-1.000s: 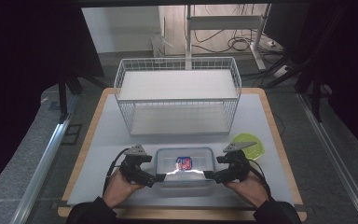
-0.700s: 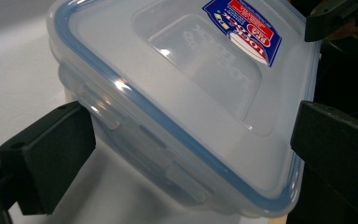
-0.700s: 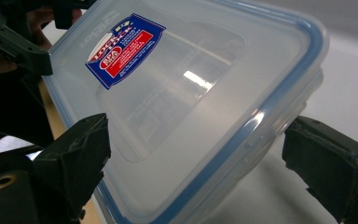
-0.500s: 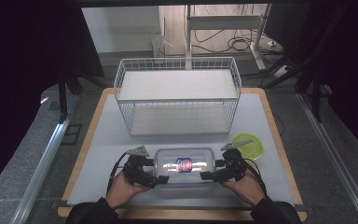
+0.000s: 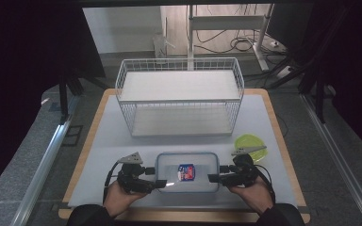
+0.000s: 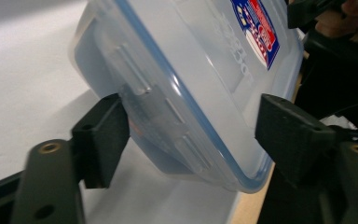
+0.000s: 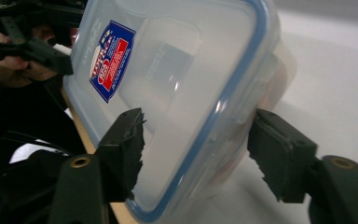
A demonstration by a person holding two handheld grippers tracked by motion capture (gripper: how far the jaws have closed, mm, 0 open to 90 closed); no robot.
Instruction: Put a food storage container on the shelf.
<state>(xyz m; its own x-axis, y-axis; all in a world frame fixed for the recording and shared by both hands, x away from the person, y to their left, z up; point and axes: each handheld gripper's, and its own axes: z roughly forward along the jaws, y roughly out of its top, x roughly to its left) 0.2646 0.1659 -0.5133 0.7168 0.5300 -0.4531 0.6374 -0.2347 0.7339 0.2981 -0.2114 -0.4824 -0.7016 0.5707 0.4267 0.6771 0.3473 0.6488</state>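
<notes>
One clear rectangular plastic food container with a blue-rimmed lid [image 5: 186,172] sits flat on the white mat [image 5: 108,141] near the person's edge of the table, between the two grippers. It carries one red-and-blue label [image 5: 186,171] on the lid.

The left gripper [image 5: 159,184] comes at the container's left short end, the right gripper [image 5: 213,178] at its right short end, so each straddles one end with one jaw above the lid and one below. That looks like a two-handed grip meant to keep the box level for a lift, probably toward the basket. Both sets of jaws have just been closing with the container between them.

In the left gripper view the lower jaw touches the side latch, while the other jaw stands apart from the lid: not gripping yet, jaws part open. In the right gripper view the left gripper [image 7: 42,51] shows far off; the right's own lid-side jaw is against the lid, but the other jaw shows a gap to the wall, so no clamp yet either.

Counts: one white wire basket [image 5: 179,96], standing beyond the container, with nothing in it. One lime-green round plastic lid or dish [image 5: 250,142] by the right hand [image 5: 252,190]. Two grippers, two hands; left hand [image 5: 122,195].
</notes>
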